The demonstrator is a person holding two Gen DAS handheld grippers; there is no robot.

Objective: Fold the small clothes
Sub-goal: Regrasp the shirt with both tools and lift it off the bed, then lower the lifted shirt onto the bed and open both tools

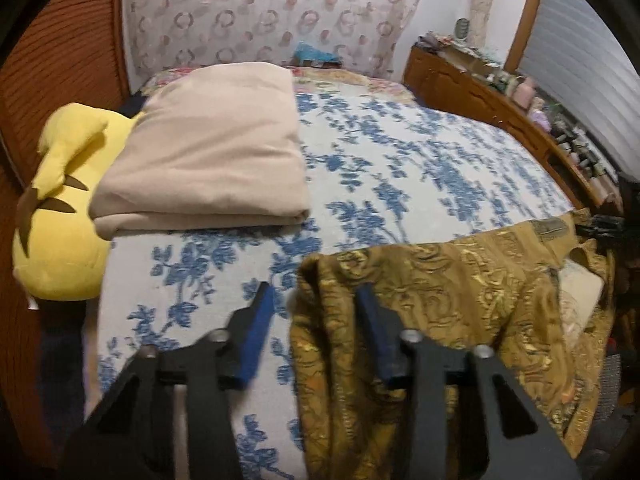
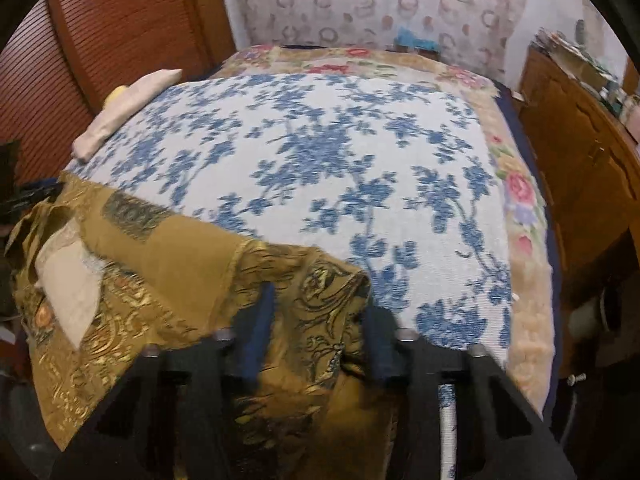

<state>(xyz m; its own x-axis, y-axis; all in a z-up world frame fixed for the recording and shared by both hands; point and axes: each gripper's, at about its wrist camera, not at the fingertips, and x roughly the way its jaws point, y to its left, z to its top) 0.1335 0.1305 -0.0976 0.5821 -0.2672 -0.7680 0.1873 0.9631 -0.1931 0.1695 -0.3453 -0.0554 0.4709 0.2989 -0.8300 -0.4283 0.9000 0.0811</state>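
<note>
Your right gripper (image 2: 316,300): jaws spread | between them: a fold of the gold patterned garment (image 2: 168,264) | ahead of jaws: blue-flowered bedspread (image 2: 320,148) | far left of jaws: beige folded cloth (image 2: 120,108)

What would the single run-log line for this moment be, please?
left gripper: open, at edge of gold garment | right gripper: open, garment fold between fingers | garment: on bedspread, unfolded

dim warm indoor light; soft motion blur; fisheye-bent, dark-vignetted edges
</note>
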